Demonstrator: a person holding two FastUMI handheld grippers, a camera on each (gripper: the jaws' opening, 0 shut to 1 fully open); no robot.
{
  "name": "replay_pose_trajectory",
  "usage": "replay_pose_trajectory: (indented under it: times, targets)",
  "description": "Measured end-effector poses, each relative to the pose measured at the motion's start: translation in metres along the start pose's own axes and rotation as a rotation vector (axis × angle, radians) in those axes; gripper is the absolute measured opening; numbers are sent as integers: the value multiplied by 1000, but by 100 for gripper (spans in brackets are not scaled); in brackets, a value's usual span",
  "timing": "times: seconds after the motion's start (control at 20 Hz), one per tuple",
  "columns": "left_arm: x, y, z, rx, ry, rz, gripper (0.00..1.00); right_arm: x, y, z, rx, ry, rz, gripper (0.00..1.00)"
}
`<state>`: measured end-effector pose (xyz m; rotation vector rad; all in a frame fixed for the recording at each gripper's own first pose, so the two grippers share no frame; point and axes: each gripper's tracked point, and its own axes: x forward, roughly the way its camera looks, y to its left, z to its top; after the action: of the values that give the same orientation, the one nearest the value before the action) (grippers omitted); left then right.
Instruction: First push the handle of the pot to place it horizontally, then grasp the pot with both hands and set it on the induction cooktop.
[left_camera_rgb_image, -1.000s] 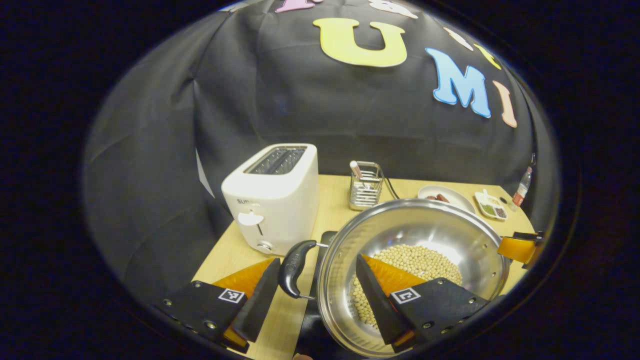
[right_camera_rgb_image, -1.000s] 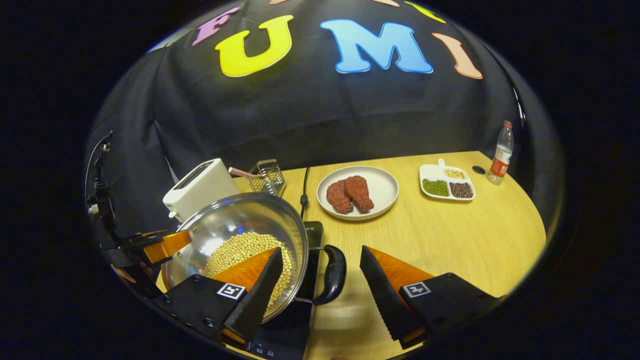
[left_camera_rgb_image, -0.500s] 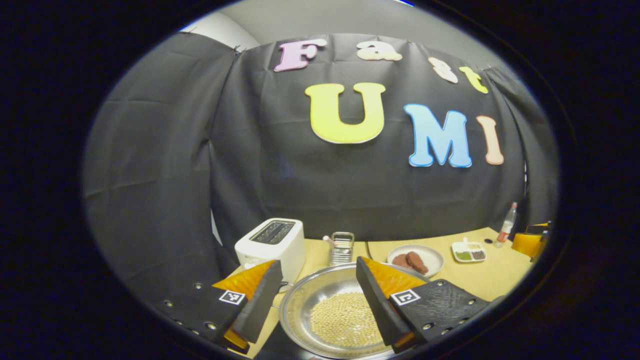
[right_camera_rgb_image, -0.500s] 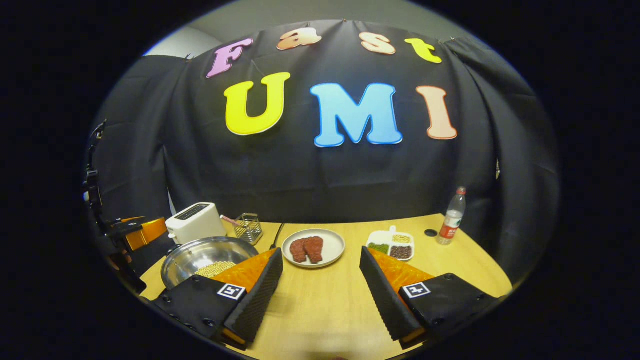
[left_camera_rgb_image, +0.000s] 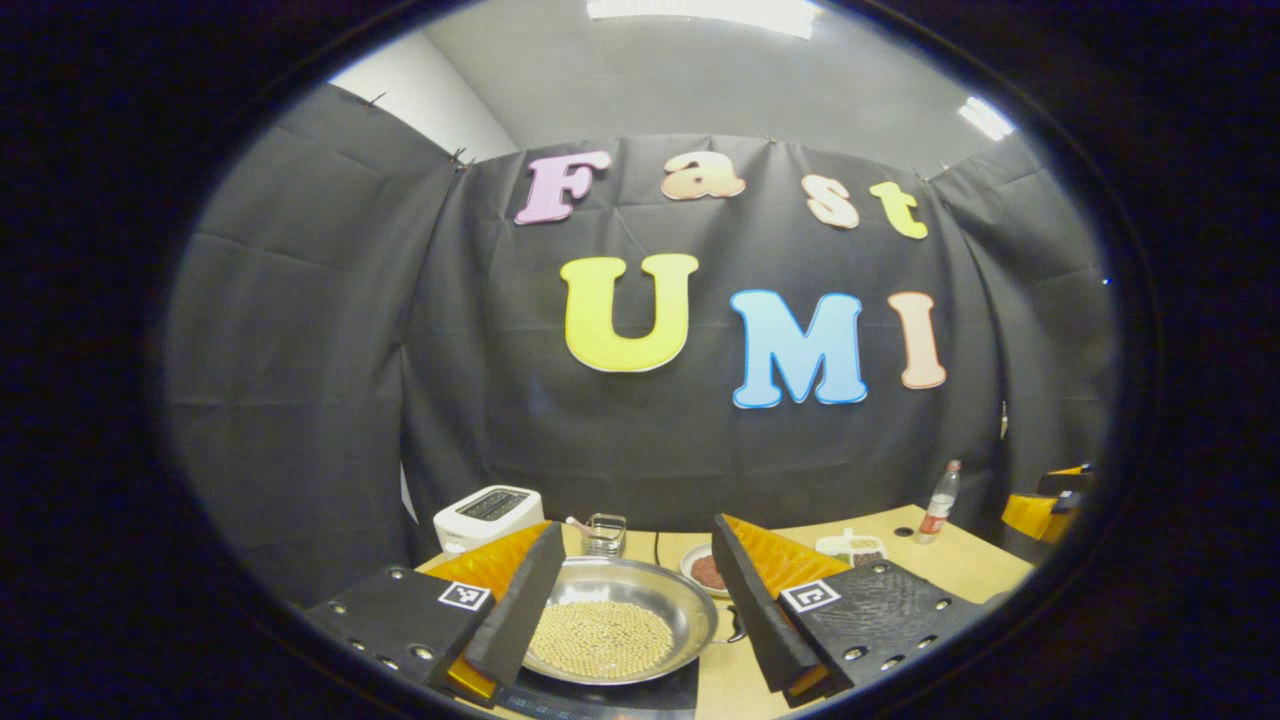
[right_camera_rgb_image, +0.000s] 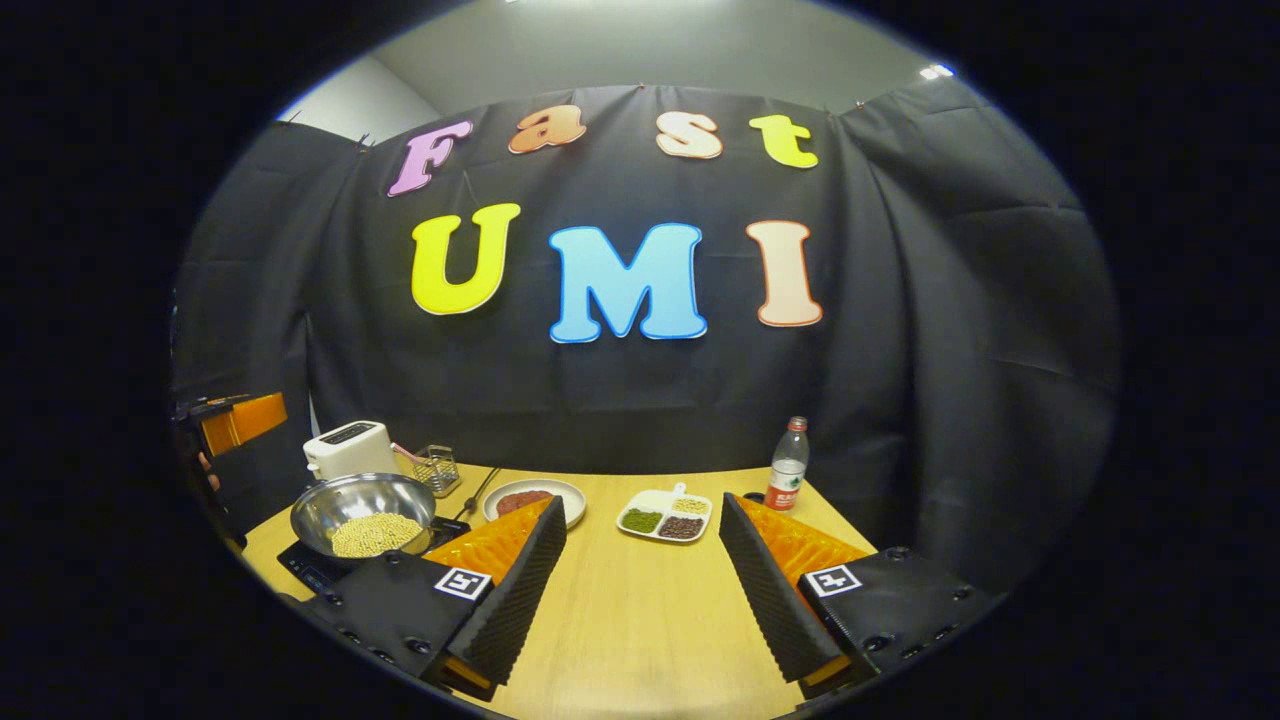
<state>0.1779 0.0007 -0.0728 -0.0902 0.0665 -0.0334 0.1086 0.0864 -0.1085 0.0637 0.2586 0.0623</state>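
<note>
The wooden table carries an induction cooktop, toaster, wire rack, plate, divided dish and bottle.

Toaster, wire basket, meat plate, divided bean dish, bottle on table.

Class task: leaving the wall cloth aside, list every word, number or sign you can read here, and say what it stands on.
Square marker on left tongs: coded pattern, no words.
Bottle label: too small to read.
Toaster front: too small to read.
Cooktop panel: blurred.
Nothing can be quoted.
</note>
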Motion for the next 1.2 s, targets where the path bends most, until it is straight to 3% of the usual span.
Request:
replay_pose_trajectory:
  times: [0.25, 0.6, 1.2]
  targets:
    - [-49, -33, 29, 15, -53, 16, 92, -46, -43, 20, -29, -85, -1, 98]
    - [-118, -65, 58, 35, -118, 36, 87, -93, -69, 30, -30, -130, 35, 98]
    - [-170, -73, 53, 40, -106, -44, 87, -149, -63, 43, -7, -146, -3, 98]
